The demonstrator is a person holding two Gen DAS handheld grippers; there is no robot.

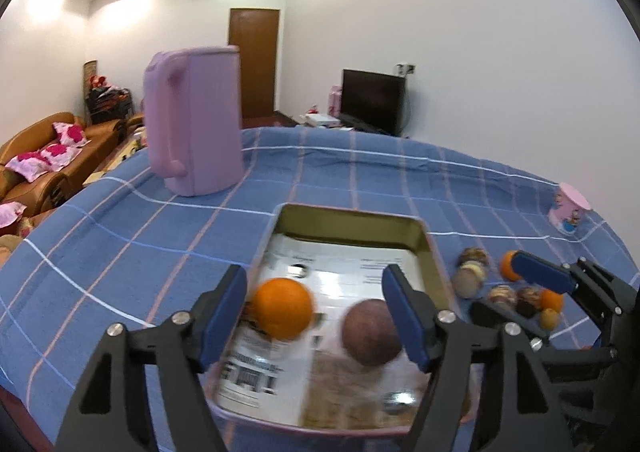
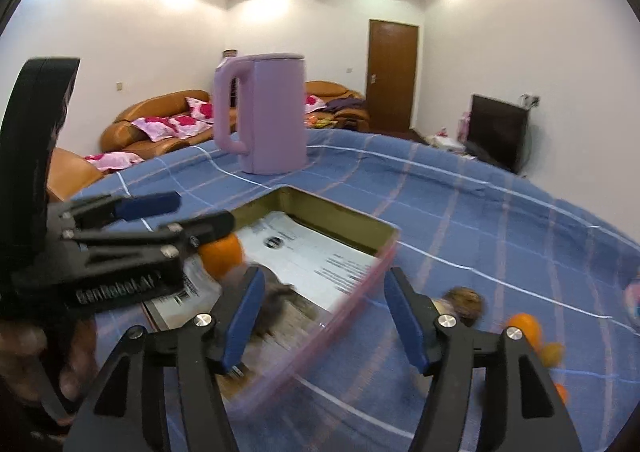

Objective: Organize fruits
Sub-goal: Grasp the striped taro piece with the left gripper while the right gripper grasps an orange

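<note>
A shallow tin tray (image 1: 352, 214) (image 2: 344, 214) lined with printed paper lies on the blue checked cloth. An orange (image 1: 284, 308) (image 2: 222, 254) and a round brown fruit (image 1: 370, 332) (image 2: 276, 296) are inside it, both blurred. My left gripper (image 1: 314, 312) (image 2: 200, 212) is open over the tray's near end, the two fruits between its fingers, neither pad pressing on them. My right gripper (image 2: 324, 318) (image 1: 496, 284) is open astride the tray's right rim, gripping nothing. Several small loose fruits, brown ones (image 1: 470, 272) (image 2: 464, 302) and oranges (image 1: 510, 264) (image 2: 524, 326), lie on the cloth right of the tray.
A tall lilac kettle (image 1: 196, 120) (image 2: 264, 112) stands beyond the tray at the back left. A small pink cup (image 1: 570, 208) sits near the table's right edge. A hand (image 2: 24, 340) holds the left gripper. Sofas, a door and a television lie beyond the table.
</note>
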